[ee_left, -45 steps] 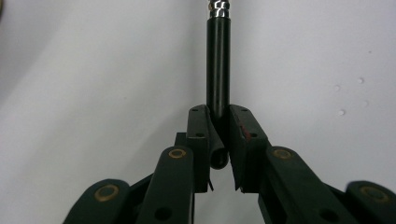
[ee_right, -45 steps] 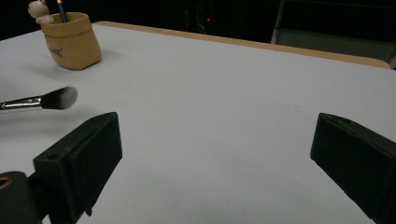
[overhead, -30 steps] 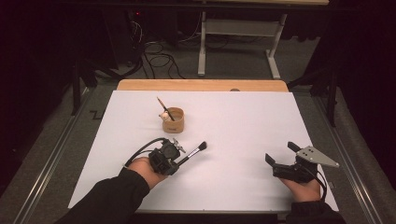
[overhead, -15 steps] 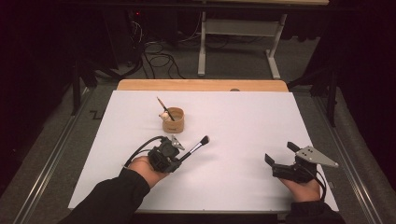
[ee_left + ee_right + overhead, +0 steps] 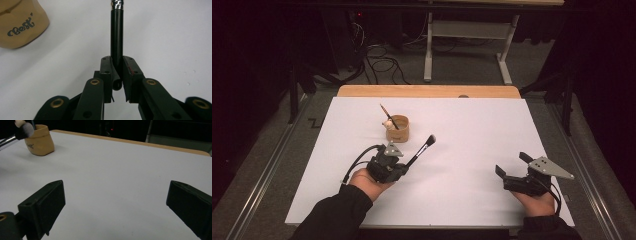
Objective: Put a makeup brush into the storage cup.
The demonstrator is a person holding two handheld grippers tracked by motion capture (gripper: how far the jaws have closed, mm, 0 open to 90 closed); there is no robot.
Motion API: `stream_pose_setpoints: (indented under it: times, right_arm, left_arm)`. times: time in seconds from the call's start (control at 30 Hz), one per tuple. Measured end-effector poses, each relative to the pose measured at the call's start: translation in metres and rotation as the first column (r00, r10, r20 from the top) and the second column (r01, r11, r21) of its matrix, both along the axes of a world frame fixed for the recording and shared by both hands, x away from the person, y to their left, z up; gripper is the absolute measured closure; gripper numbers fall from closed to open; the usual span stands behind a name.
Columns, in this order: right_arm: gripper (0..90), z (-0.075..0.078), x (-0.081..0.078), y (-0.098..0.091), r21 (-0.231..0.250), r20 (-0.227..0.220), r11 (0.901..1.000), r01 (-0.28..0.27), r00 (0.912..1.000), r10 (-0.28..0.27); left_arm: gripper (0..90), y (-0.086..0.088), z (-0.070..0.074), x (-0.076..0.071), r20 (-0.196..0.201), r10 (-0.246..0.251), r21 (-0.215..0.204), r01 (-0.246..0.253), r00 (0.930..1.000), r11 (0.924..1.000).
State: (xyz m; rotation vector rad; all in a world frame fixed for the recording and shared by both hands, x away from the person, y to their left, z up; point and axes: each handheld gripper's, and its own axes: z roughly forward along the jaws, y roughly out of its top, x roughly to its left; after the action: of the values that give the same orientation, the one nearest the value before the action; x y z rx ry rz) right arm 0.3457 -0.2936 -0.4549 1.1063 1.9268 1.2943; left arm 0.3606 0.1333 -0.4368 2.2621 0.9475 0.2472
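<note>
My left gripper is shut on the black handle of a makeup brush, which slants up and to the right with its bristle tip in the air. In the left gripper view the brush handle runs straight up from between the closed jaws. A small tan cup stands just beyond the left gripper and holds another thin brush. The tan cup sits at the upper left of the left gripper view. My right gripper rests at the table's right front, open, with nothing between its jaws.
The white table top has a wooden strip along its far edge. Beyond it are a table frame and cables on the floor. In the right gripper view the cup stands far left.
The left gripper has lifted and tilted the brush, so its tip now points higher and farther from the table. The right gripper has stayed where it was.
</note>
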Motion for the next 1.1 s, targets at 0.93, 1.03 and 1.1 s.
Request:
stream_pose_setpoints:
  times: [0.93, 1.03, 1.1]
  right_arm:
    - [2.7, -0.002, 0.001, 0.010, -0.018, -0.015, 0.9998, -0.012, 0.9998, 0.012]
    - [2.7, -0.002, 0.000, 0.010, -0.020, -0.014, 0.9997, -0.012, 0.9998, 0.012]
    - [2.7, -0.003, -0.001, 0.010, -0.019, -0.018, 0.9998, -0.009, 0.9998, 0.008]
  left_arm:
    - [79.3, 0.012, -0.024, -0.016, 0.112, 0.048, -0.223, -0.022, 0.9925, 0.9746]
    - [79.2, 0.013, -0.025, -0.017, 0.118, 0.049, -0.225, -0.021, 0.9918, 0.9740]
    - [79.2, 0.014, -0.027, -0.019, 0.130, 0.041, -0.230, -0.011, 0.9906, 0.9732]
